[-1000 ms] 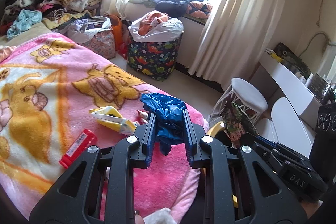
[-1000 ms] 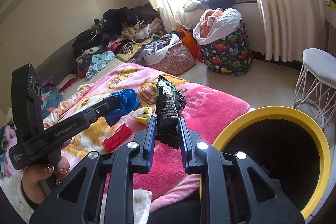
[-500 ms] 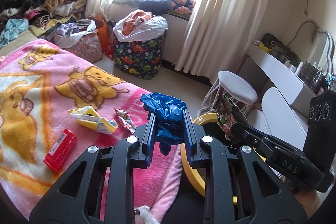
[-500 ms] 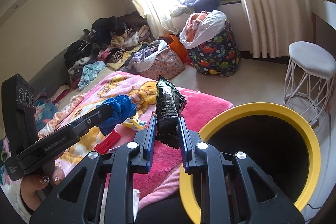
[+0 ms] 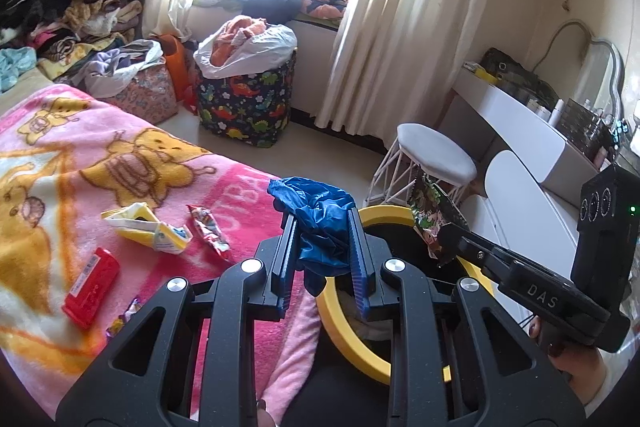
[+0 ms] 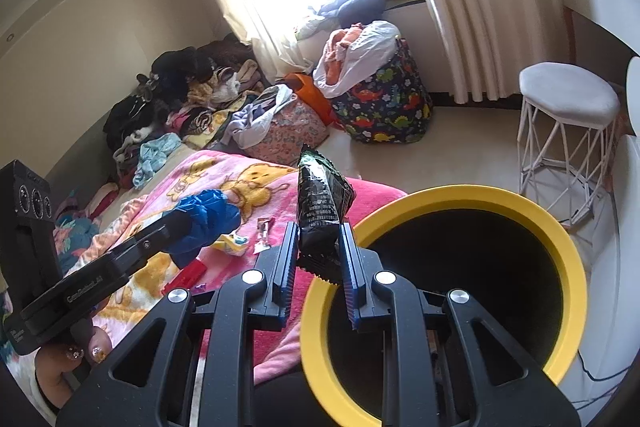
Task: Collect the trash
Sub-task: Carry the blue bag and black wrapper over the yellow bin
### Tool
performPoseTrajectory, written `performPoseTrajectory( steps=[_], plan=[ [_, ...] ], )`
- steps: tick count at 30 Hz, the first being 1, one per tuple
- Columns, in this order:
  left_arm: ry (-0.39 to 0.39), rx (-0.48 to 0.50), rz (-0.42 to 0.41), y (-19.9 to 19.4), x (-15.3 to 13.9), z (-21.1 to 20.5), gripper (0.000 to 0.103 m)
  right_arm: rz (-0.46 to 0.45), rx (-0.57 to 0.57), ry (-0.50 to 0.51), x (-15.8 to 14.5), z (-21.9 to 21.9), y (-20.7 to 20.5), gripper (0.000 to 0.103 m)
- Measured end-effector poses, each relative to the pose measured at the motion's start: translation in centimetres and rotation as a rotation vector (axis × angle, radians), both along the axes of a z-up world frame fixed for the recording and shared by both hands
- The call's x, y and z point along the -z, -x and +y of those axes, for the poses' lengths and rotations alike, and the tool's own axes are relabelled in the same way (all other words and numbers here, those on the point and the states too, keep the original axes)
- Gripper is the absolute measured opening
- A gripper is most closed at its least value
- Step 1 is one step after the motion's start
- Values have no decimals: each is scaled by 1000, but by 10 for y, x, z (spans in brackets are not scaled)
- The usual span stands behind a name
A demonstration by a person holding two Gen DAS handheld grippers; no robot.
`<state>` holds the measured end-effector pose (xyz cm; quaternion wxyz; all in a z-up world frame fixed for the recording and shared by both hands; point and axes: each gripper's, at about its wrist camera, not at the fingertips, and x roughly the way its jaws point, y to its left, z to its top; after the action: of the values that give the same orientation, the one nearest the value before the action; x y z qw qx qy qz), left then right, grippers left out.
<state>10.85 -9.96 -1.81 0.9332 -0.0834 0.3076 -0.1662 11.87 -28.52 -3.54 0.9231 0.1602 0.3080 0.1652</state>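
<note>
My left gripper [image 5: 322,227] is shut on a crumpled blue plastic wrapper [image 5: 316,211], held over the edge of the pink bed beside the yellow-rimmed bin [image 5: 348,323]. My right gripper [image 6: 319,239] is shut on a black snack packet [image 6: 322,203] standing upright, at the left rim of the bin [image 6: 472,197]. In the left wrist view the right gripper [image 5: 442,241] holds that packet [image 5: 430,211] over the bin. On the blanket lie a yellow and white wrapper [image 5: 144,227], a small red candy wrapper [image 5: 208,231] and a red box [image 5: 92,281].
The pink cartoon blanket [image 5: 80,163] covers the bed at left. A dinosaur-print laundry basket [image 5: 246,107], a floral bag [image 5: 148,95] and piles of clothes [image 5: 60,11] stand by the window. A white stool [image 5: 434,155] and white desk [image 5: 520,123] are at right.
Both grippers have swung right, away from the bed and towards the bin. The bin's opening now fills more of the right wrist view, and its rim shows under the left gripper.
</note>
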Motion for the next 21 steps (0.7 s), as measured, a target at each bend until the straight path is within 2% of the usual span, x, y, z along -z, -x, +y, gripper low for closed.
performPoseTrajectory(
  steps=[21],
  plan=[
    [-26,109,24,-1,12,-43,18,43,127,-33,17,-47,0,20]
  ],
)
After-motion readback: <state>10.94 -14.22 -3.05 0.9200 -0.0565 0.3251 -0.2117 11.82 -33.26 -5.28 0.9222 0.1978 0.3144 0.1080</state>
